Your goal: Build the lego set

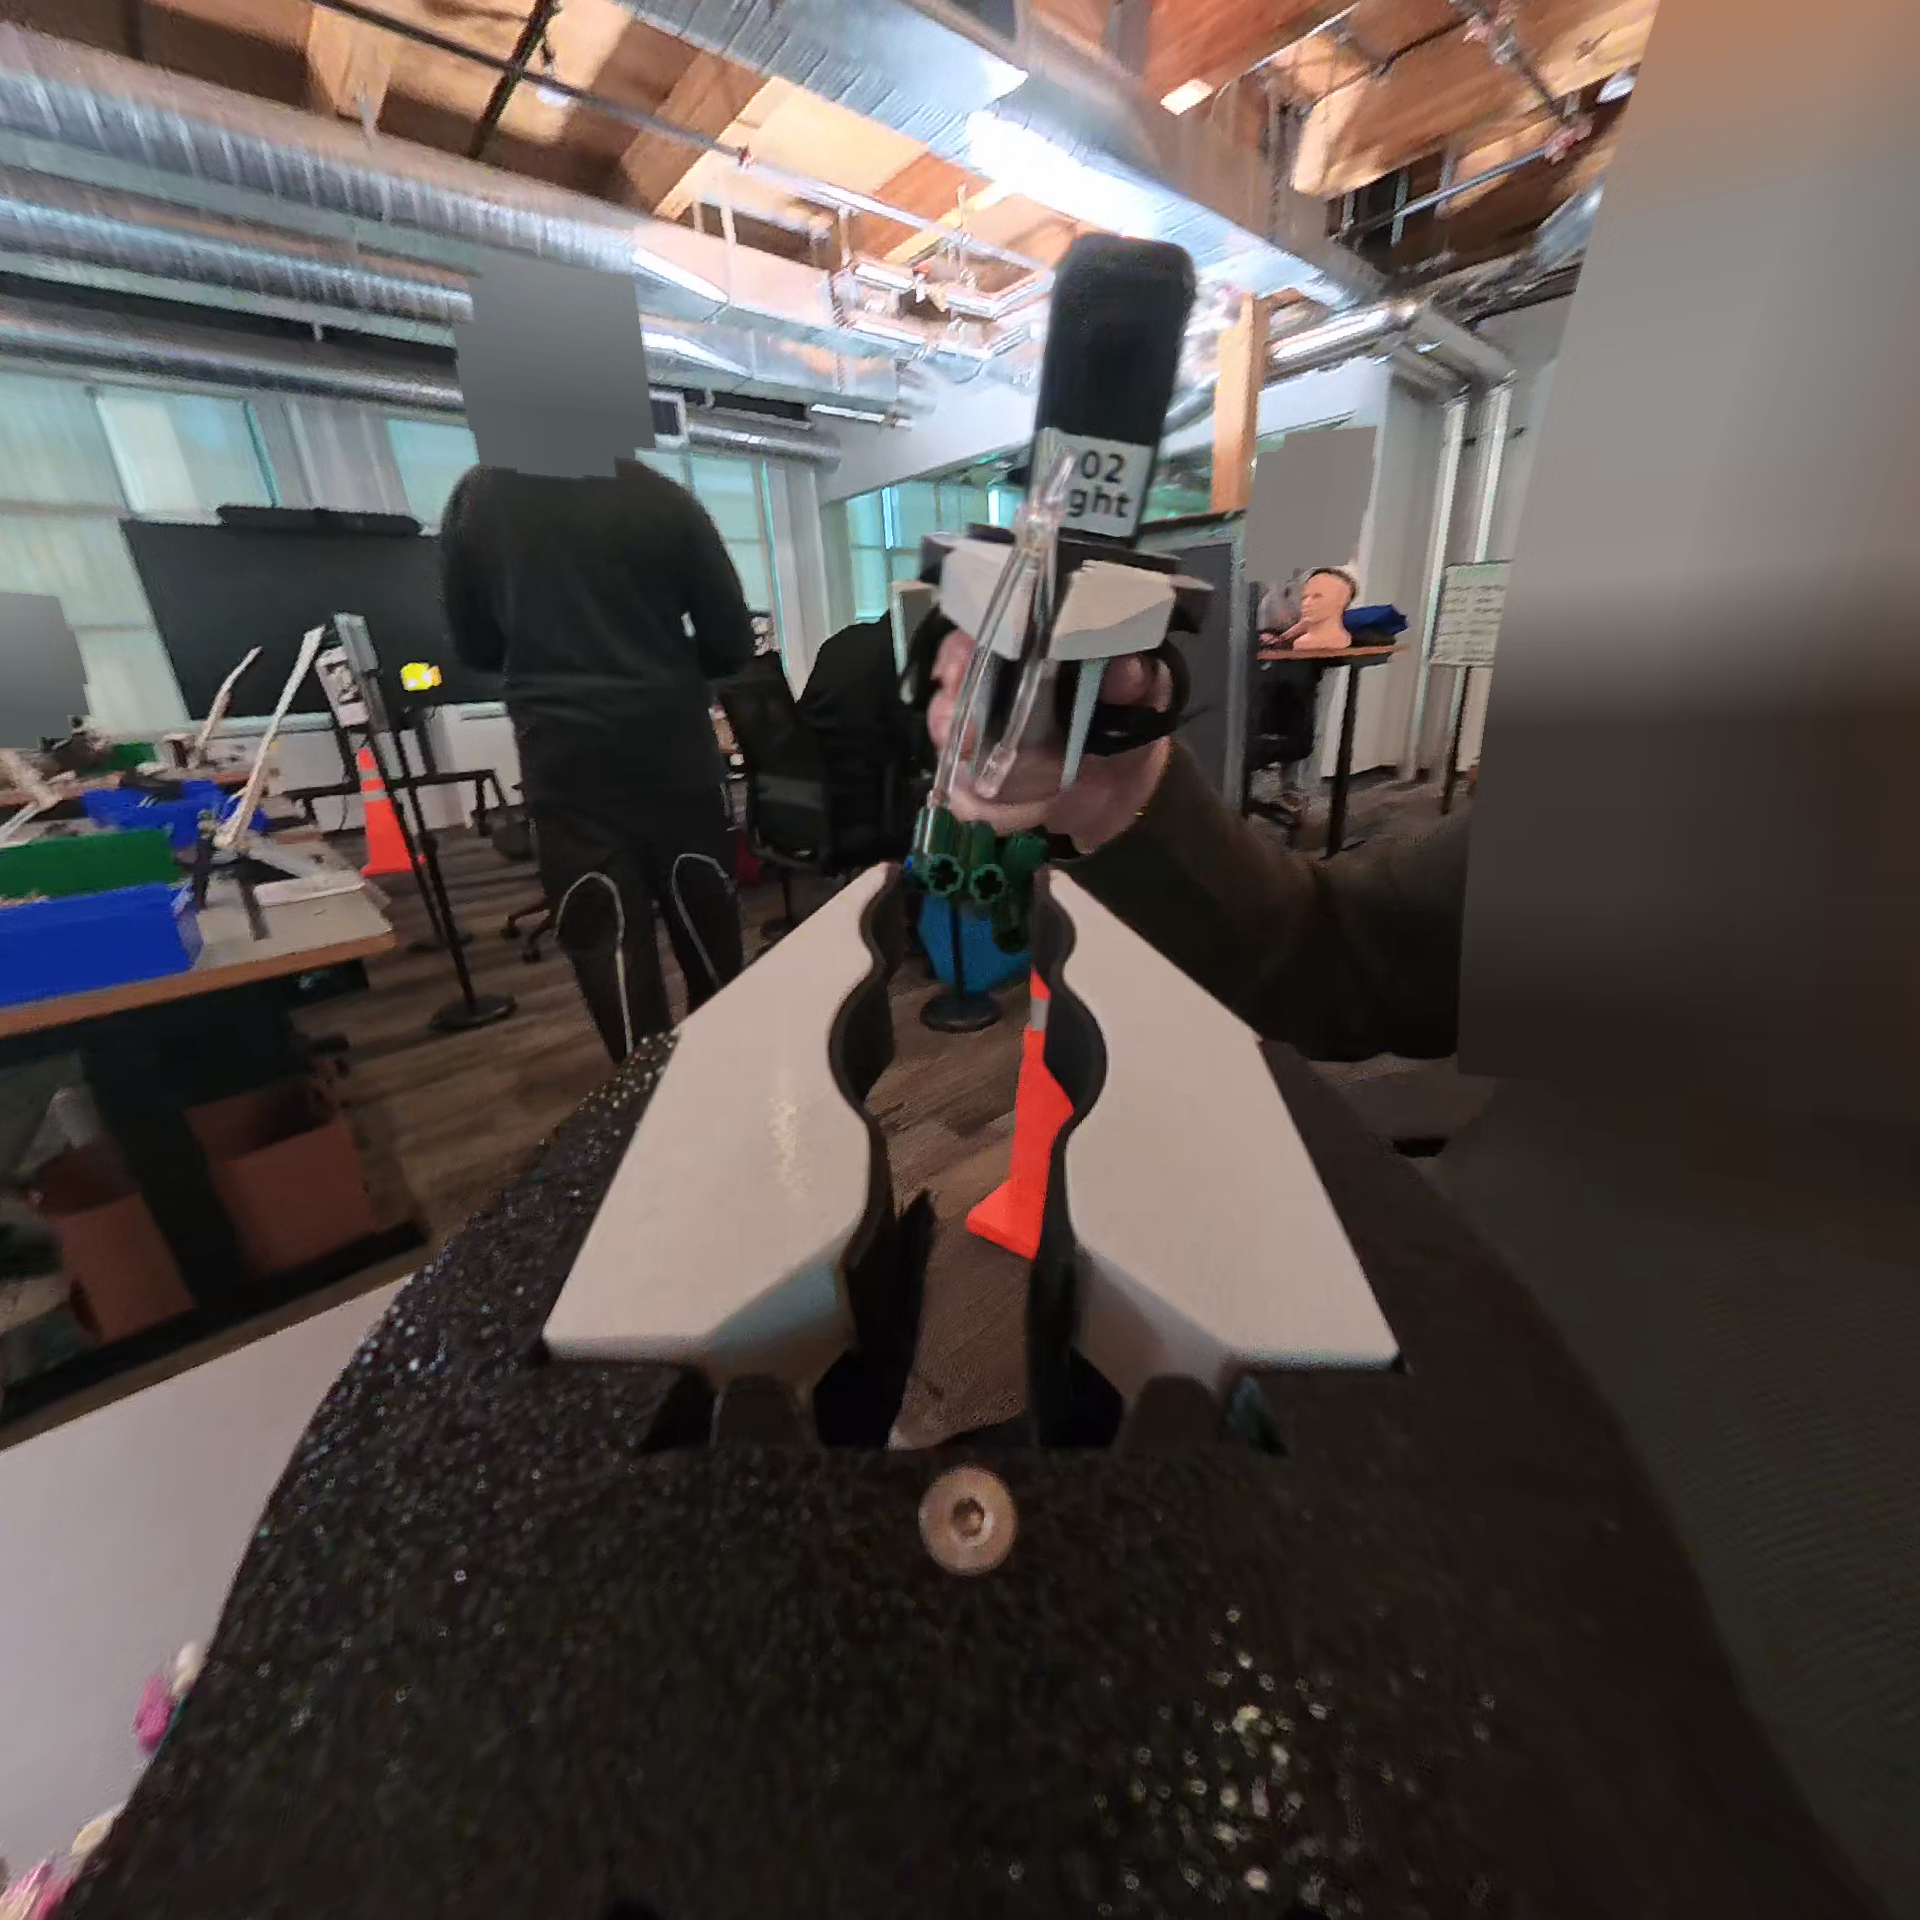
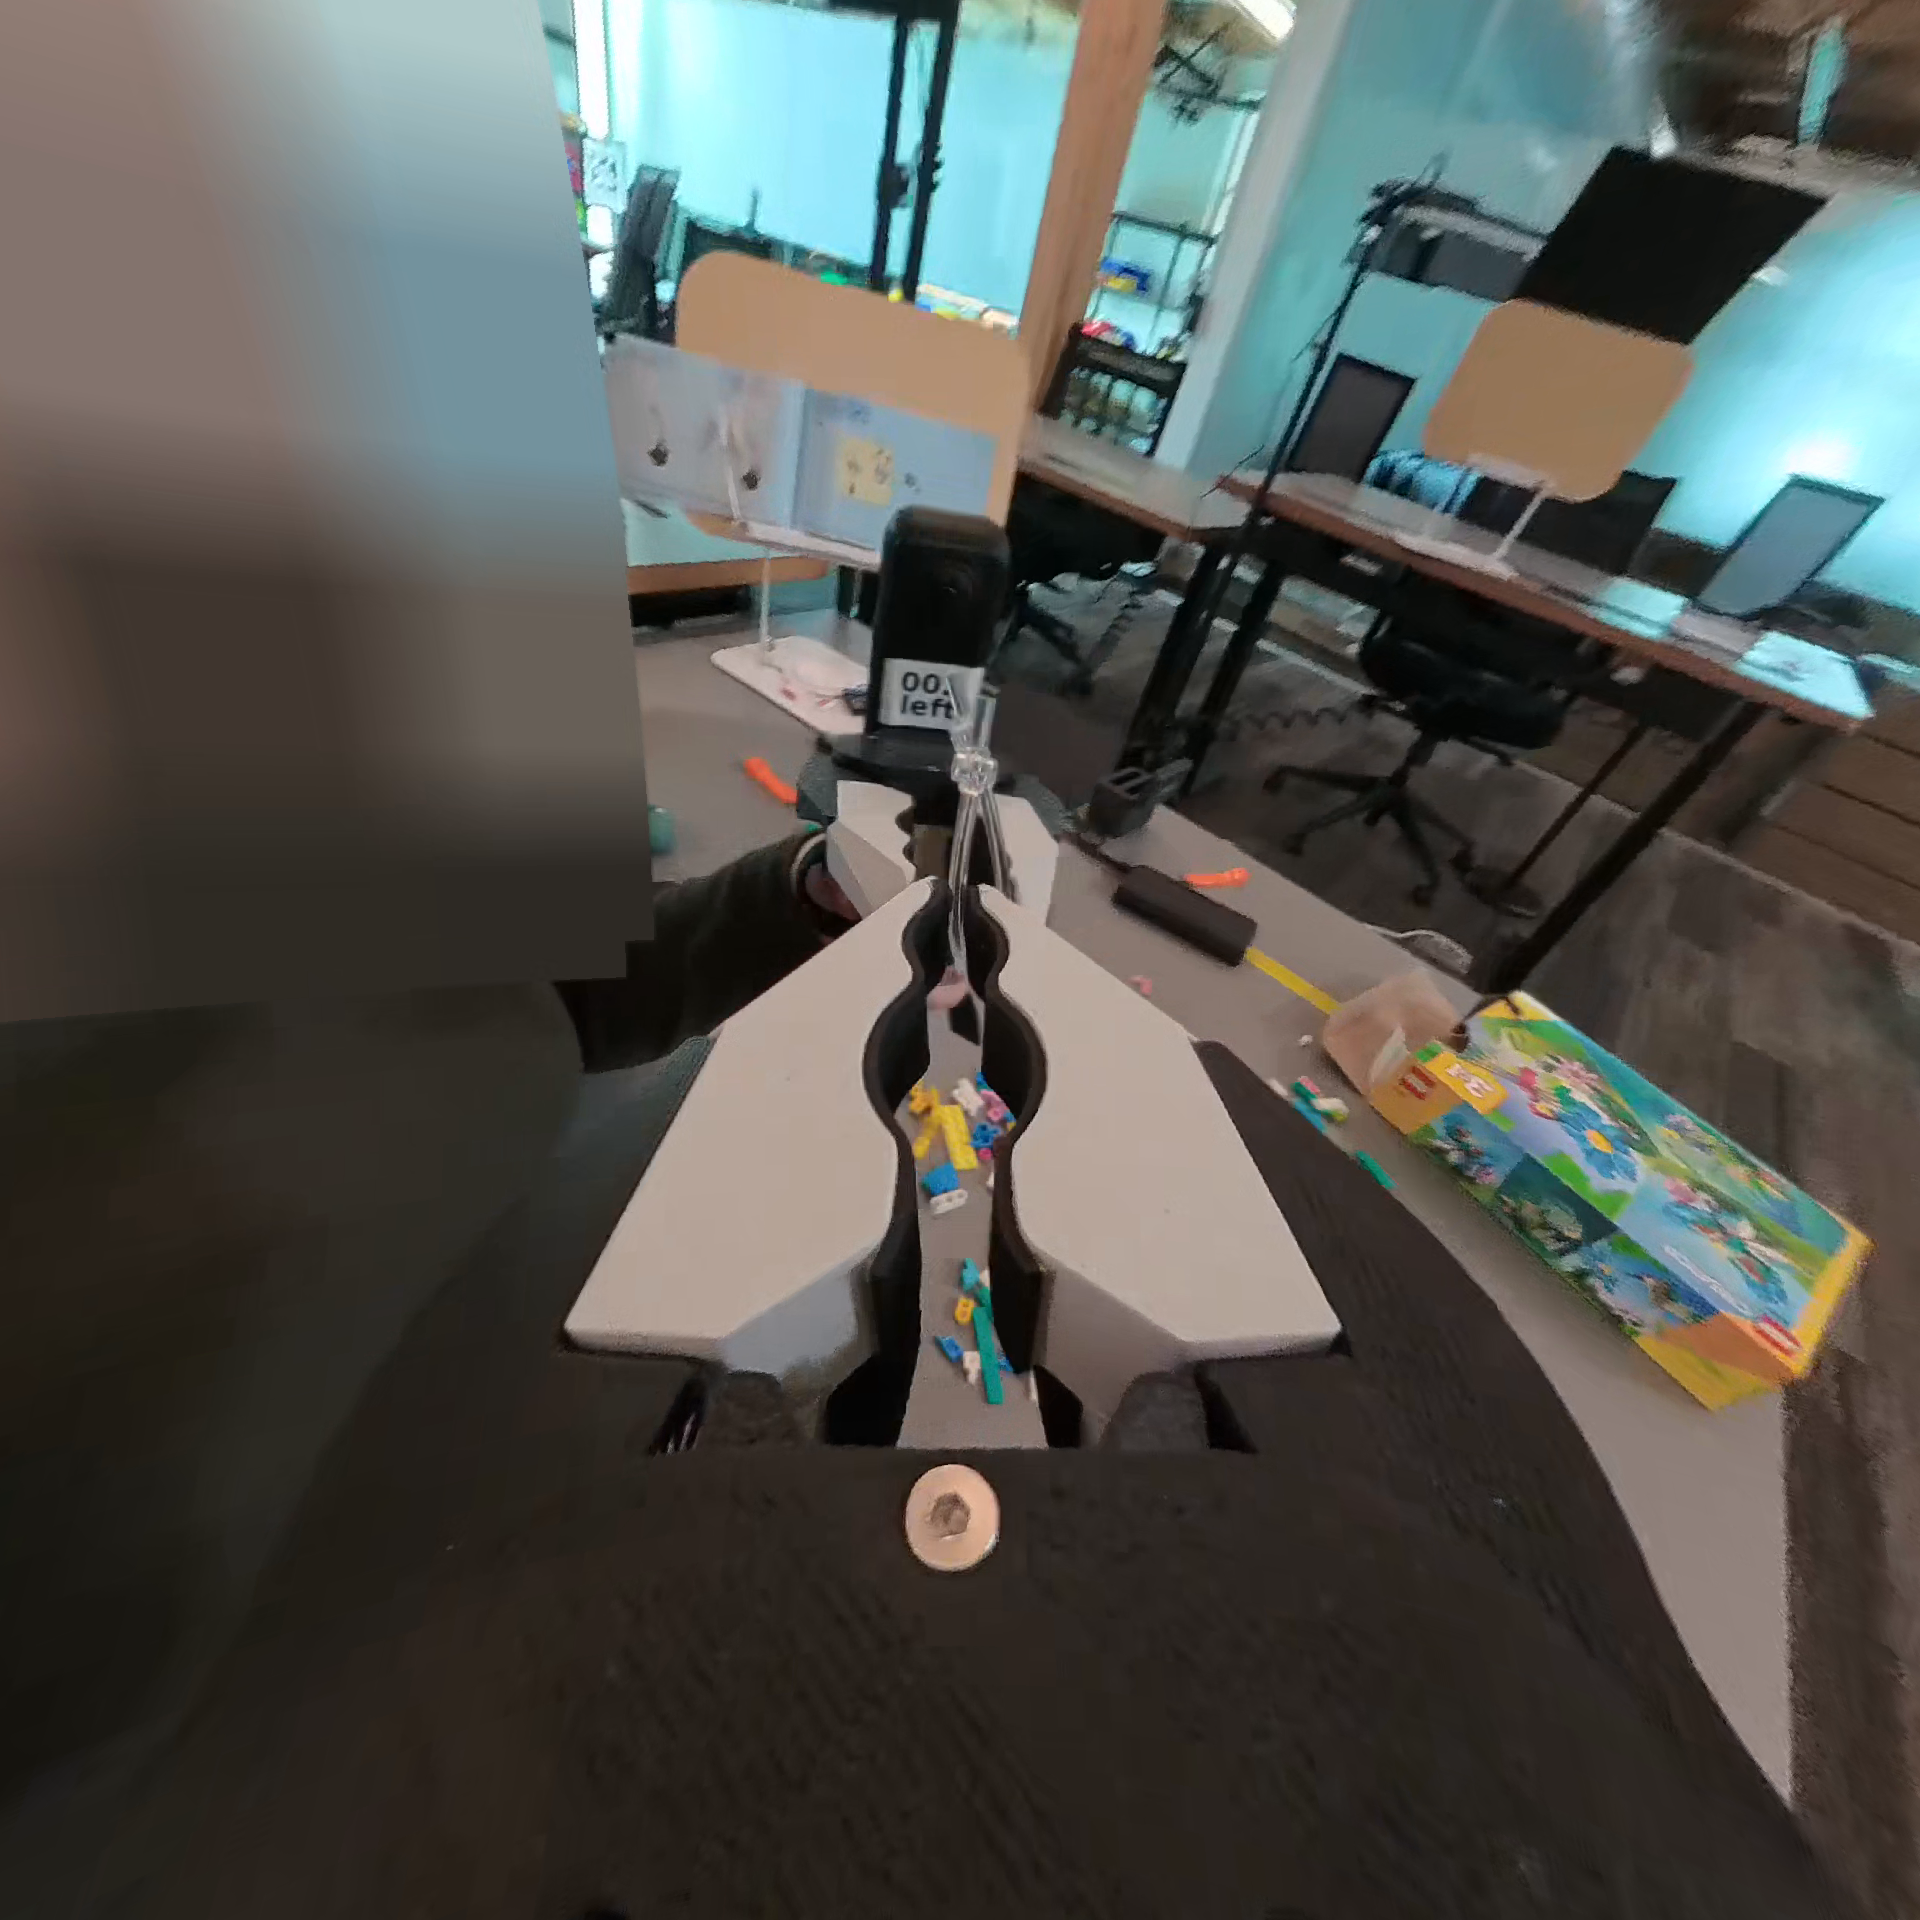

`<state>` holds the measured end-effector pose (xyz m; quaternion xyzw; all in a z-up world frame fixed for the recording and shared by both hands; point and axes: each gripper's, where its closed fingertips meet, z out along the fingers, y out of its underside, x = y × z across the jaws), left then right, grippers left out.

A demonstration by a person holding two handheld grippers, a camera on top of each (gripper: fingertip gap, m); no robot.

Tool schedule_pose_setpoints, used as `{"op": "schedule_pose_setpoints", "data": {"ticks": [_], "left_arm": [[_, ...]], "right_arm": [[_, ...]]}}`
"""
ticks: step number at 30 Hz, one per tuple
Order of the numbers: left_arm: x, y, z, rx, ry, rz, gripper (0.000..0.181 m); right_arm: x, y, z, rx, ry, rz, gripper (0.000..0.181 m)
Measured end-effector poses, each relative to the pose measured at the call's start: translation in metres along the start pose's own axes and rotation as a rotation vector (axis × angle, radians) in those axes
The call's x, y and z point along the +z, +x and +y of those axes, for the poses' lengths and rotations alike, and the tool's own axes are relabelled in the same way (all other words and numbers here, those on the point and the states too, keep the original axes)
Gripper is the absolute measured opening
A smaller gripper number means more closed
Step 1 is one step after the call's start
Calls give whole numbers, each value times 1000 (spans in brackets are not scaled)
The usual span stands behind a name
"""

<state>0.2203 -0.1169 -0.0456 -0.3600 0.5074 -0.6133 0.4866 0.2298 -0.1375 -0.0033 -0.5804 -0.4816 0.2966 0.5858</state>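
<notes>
Pinching the green lego assembly [image 1: 971, 878] at its tips, the left gripper [image 1: 966, 883] faces the right gripper [image 2: 961, 935], closed on a clear curved rod [image 2: 966, 862] above it. Risk: misaligned rod slips, dropping onto loose bricks [image 2: 956, 1132] beside the lego box [image 2: 1621, 1195].

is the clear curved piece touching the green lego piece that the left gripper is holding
Touching. In the left wrist view, the clear curved piece runs down from the right gripper and its lower end meets the green lego piece clamped at the left gripper tips.

Claw fingers [image 1: 727, 1122] pale grey with black wavy inner pads; at their tips dark green bricks [image 1: 971, 875]; beyond, orange cone [image 1: 1023, 1132]. Right of other claw, multicoloured box [image 2: 1621, 1195].
</notes>
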Motion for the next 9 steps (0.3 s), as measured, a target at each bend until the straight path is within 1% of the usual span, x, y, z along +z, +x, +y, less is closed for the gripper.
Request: {"op": "schedule_pose_setpoints", "data": {"ticks": [3, 9], "left_arm": [[-4, 9, -10, 12, 35, 45, 22], [-9, 19, -20, -18, 100, 128, 22]], "right_arm": [[10, -6, -11, 29, -30, -74, 1], [19, -10, -32, 123, -39, -144, 1]]}}
